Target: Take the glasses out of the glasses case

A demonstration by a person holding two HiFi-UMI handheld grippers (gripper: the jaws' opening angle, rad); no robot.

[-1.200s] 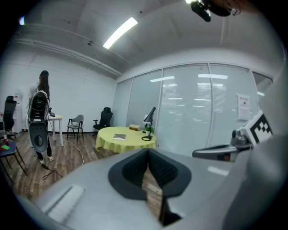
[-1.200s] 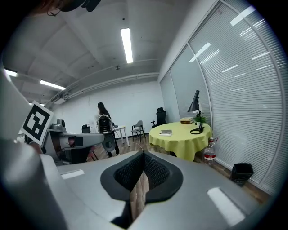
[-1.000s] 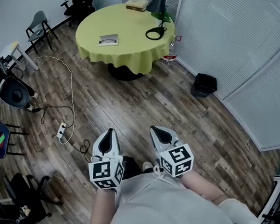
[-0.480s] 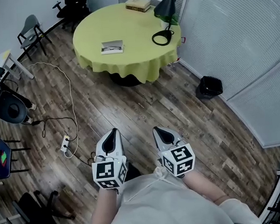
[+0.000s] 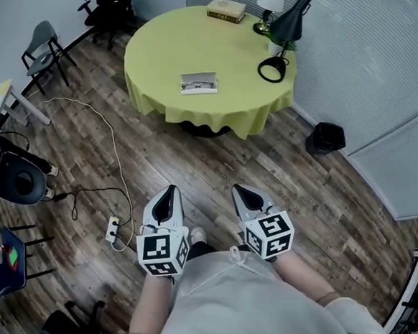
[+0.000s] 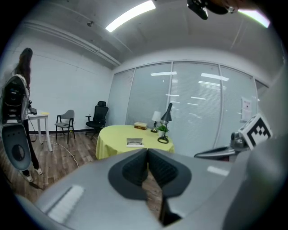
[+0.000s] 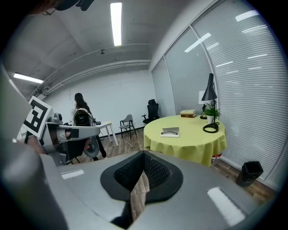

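both my tongs are pinched closed and hold nothing: left gripper (image 5: 169, 192), right gripper (image 5: 237, 191); the pale flat glasses case (image 5: 208, 78) lies well ahead on the round yellow-clothed table (image 5: 160, 51), about midway between them, neither hand nearer, long axis crosswise; it looks open, dark-framed glasses (image 5: 197, 86) resting inside

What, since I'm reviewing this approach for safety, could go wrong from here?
1. A white cable and power strip lie on the floor just left of the person; a foot could catch them.
2. The black lamp leans over the table not far from the glasses case; a careless reach might knock it.
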